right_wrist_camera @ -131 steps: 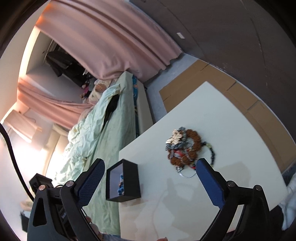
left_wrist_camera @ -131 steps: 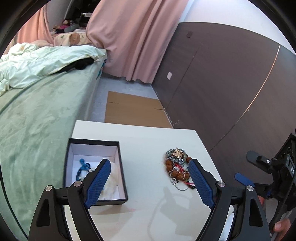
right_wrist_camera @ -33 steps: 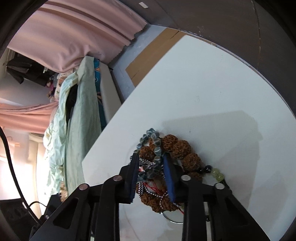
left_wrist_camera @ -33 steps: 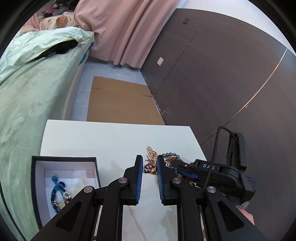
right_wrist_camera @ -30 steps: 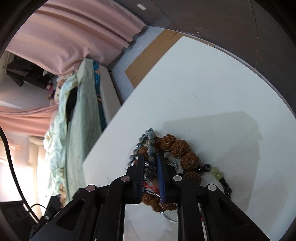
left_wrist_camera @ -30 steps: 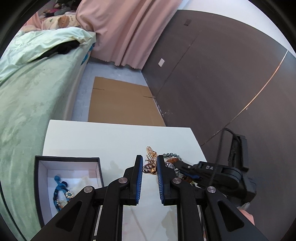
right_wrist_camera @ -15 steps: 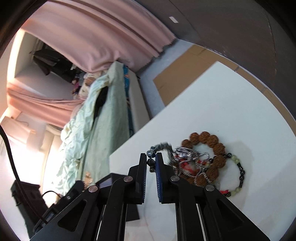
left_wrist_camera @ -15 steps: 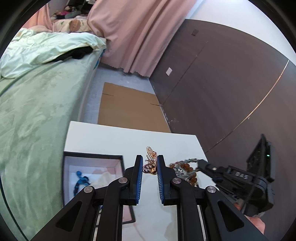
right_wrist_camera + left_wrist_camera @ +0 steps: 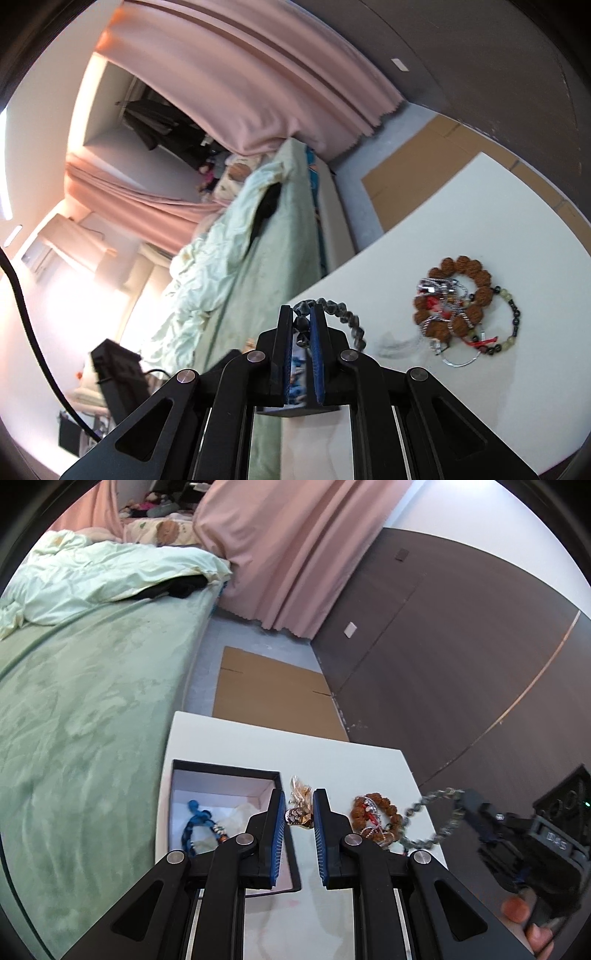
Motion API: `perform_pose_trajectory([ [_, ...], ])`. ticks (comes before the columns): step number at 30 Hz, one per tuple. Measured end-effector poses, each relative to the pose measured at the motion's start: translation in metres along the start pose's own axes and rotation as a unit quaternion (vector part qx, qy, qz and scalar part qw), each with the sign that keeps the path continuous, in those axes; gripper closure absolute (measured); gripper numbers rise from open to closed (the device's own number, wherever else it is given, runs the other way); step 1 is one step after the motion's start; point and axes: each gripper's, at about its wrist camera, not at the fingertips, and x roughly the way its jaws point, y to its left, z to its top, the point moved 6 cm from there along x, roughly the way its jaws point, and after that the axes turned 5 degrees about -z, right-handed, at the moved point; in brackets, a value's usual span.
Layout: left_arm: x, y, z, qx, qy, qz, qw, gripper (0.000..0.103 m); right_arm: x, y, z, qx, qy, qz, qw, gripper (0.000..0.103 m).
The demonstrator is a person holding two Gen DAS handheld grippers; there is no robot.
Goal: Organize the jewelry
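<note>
My left gripper (image 9: 298, 804) is shut on a gold rhinestone brooch (image 9: 300, 808), held above the white table (image 9: 332, 760) by the right rim of the black box (image 9: 225, 770). The box holds a blue bracelet (image 9: 195, 821). My right gripper (image 9: 302, 322) is shut on a grey bead bracelet (image 9: 341, 314), lifted off the table; it also shows in the left wrist view (image 9: 430, 818). A pile with a brown seed bracelet (image 9: 463, 291), a chain and a black-green bead bracelet (image 9: 511, 321) lies on the table.
A green bed (image 9: 81, 716) runs along the table's left side. Flat cardboard (image 9: 273, 698) lies on the floor beyond the table. A dark wall panel (image 9: 461, 664) stands to the right. Pink curtains (image 9: 288, 554) hang at the back.
My right gripper closed on the grey bead bracelet and lifted it away from the pile. My left gripper, still holding the brooch, moved left toward the box.
</note>
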Motion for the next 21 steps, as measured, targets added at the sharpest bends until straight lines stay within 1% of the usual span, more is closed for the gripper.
perform_pose_trajectory([
  [2,-0.002,0.004,0.000,-0.012,0.002,-0.004,0.9999,0.085,-0.003,0.007,-0.003,-0.004,-0.003,0.012,1.000,0.092],
  [3,-0.002,0.006,0.000,-0.019,0.008,-0.011,0.9997,0.077,-0.003,0.010,-0.003,-0.007,-0.004,0.017,1.000,0.092],
  [4,-0.003,0.008,0.000,-0.026,0.013,-0.016,0.9994,0.060,-0.002,0.015,-0.005,-0.009,-0.004,0.024,1.000,0.092],
  [5,-0.004,0.010,0.000,-0.033,0.012,-0.016,0.9993,0.051,-0.001,0.017,-0.006,-0.010,-0.003,0.030,1.000,0.092],
  [6,-0.007,0.012,0.001,-0.037,0.007,-0.013,0.9992,0.037,0.001,0.020,-0.008,-0.012,-0.001,0.036,0.999,0.092],
  [7,-0.013,0.015,0.002,-0.040,-0.006,-0.007,0.9992,0.032,0.004,0.024,-0.010,-0.014,0.002,0.040,0.999,0.092],
  [9,-0.021,0.018,0.005,-0.040,-0.020,-0.002,0.9990,0.031,0.011,0.031,-0.015,-0.019,0.010,0.046,0.999,0.092],
  [16,-0.039,0.036,0.015,-0.057,-0.035,0.011,0.9977,0.031,0.039,0.049,-0.031,-0.033,0.040,0.062,0.997,0.092],
  [21,-0.050,0.052,0.021,-0.075,-0.048,0.018,0.9958,0.031,0.061,0.059,-0.045,-0.036,0.066,0.081,0.994,0.092],
])
